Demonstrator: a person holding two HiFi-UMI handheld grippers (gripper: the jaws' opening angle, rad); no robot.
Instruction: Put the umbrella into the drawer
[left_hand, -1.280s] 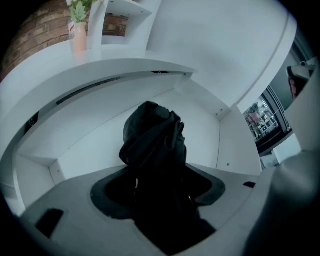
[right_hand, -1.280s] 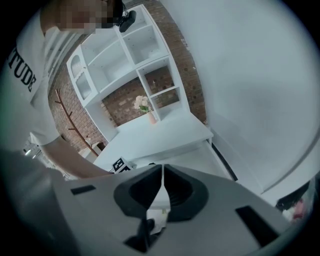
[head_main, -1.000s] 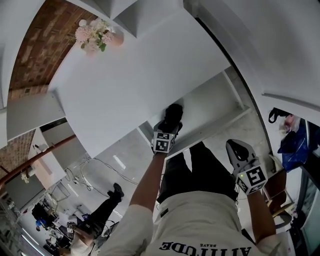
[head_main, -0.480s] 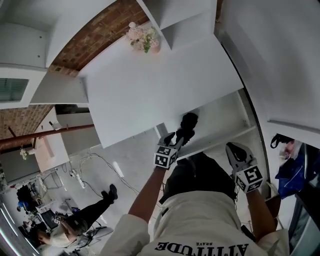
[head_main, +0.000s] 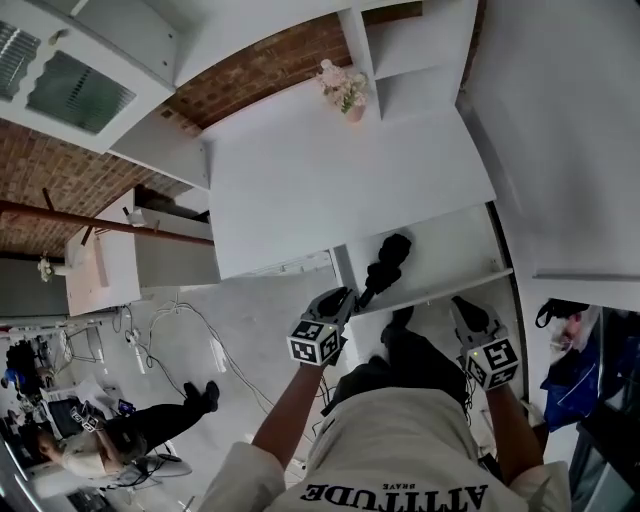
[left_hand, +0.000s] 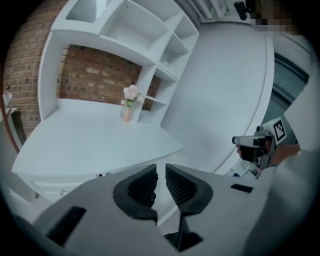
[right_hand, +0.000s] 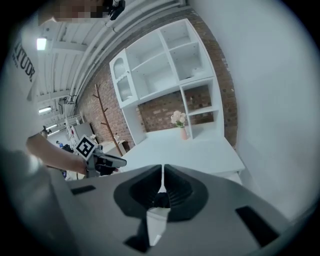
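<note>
Folded black umbrella (head_main: 386, 268) lies in the open drawer (head_main: 452, 250), at one o'clock from the left gripper (head_main: 340, 297), whose jaws are closing on nothing. Right gripper (head_main: 466, 306) is pinched together, empty. Risk: the umbrella's near end possibly overhangs the front rim, so closing the drawer would jam it.

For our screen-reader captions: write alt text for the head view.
A black folded umbrella lies in an open white drawer under a white desk top. The person's left gripper, jaws closing with nothing between them, is by the umbrella's near end; the right gripper is in front of the drawer. A vase of pink flowers stands on the desk.
</note>
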